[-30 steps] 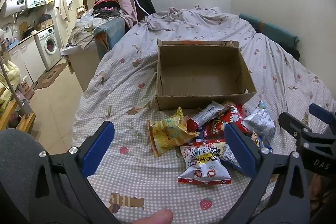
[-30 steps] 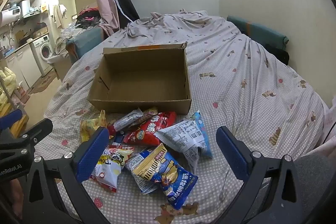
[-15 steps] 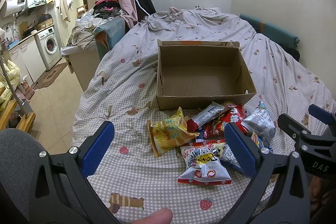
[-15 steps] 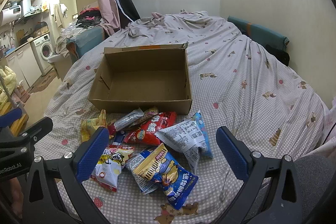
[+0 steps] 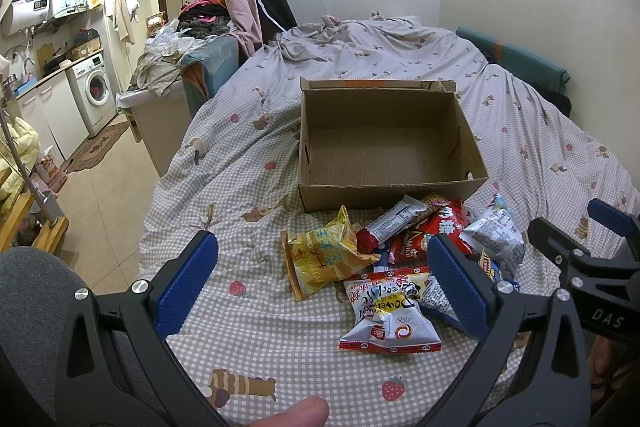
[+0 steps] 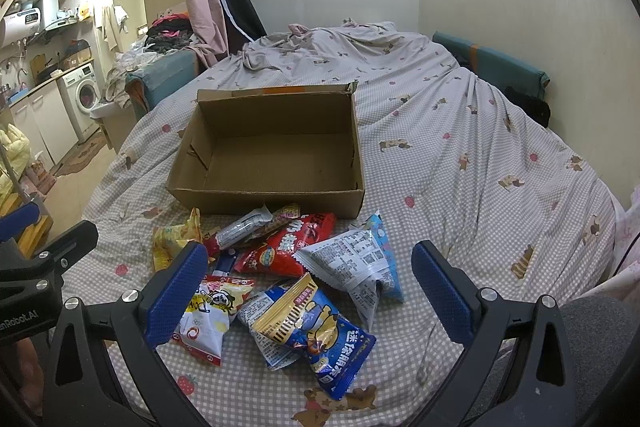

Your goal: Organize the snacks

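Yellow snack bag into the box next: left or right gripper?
Left, probably. The yellow bag lies at the pile's left edge, between the open left gripper's fingers in its view. The right gripper, also open, frames the blue bag. The box is empty.

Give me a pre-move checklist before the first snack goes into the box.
1. Cardboard box open and nothing inside: ok.
2. Left tongs open, holding nothing: ok.
3. Right tongs open, holding nothing: ok.
4. Snacks lie apart for single picks: not ok; the blue packet overlaps others in the pile.
5. Yellow packet at the pile's left edge, top free: ok.
6. Box steady on the soft bedspread: cannot tell.
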Available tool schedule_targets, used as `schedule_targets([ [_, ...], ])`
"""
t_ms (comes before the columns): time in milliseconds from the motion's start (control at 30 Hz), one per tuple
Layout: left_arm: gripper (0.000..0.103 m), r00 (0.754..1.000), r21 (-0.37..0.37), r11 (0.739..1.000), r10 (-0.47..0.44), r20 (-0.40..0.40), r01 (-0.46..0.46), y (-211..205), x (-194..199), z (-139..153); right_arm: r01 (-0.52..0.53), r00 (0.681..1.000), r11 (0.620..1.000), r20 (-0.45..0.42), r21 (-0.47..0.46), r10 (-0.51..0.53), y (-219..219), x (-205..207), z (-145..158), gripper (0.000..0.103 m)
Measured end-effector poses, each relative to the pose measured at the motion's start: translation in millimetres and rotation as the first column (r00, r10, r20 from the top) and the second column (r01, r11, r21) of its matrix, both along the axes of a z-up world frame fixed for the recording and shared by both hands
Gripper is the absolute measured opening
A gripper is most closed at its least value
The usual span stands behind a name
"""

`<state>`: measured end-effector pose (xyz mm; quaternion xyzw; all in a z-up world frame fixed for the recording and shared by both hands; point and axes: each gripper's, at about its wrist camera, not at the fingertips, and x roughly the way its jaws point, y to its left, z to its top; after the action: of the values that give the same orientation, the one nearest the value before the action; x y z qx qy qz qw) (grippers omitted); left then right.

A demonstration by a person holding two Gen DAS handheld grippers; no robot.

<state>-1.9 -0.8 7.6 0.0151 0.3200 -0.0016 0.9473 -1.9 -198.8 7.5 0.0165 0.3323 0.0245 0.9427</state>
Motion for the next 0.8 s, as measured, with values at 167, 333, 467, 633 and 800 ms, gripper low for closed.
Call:
schedule_targets([
  [167,0.103,1.000,0.000,1.000,0.000,0.000,0.000,0.0,0.0,0.0,0.000,1.000,1.000,0.001,-0.002,0.000,0.0,-0.1,0.4,0.103],
  [333,0.103,1.000,0.000,1.000,-0.001,-0.002,0.001,0.1,0.8,0.7,0.004,1.000,1.000,0.005,-0.008,-0.004,-0.3,-0.3,-2.4,0.103],
  [467,0.103,1.000,0.000,1.000,0.000,-0.001,0.000,0.0,0.9,0.7,0.002,1.000,1.000,0.006,-0.012,-0.002,0.0,-0.5,-0.3,0.103],
  [633,0.103,1.000,0.001,1.000,0.000,-0.001,0.000,0.0,0.9,0.9,0.003,1.000,1.000,0.006,-0.013,-0.003,-0.4,-0.7,0.3,0.103],
  [800,0.103,1.000,0.000,1.000,-0.001,0.000,0.001,0.3,0.6,0.7,0.002,1.000,1.000,0.005,-0.014,-0.002,0.2,-0.6,0.0,0.103],
])
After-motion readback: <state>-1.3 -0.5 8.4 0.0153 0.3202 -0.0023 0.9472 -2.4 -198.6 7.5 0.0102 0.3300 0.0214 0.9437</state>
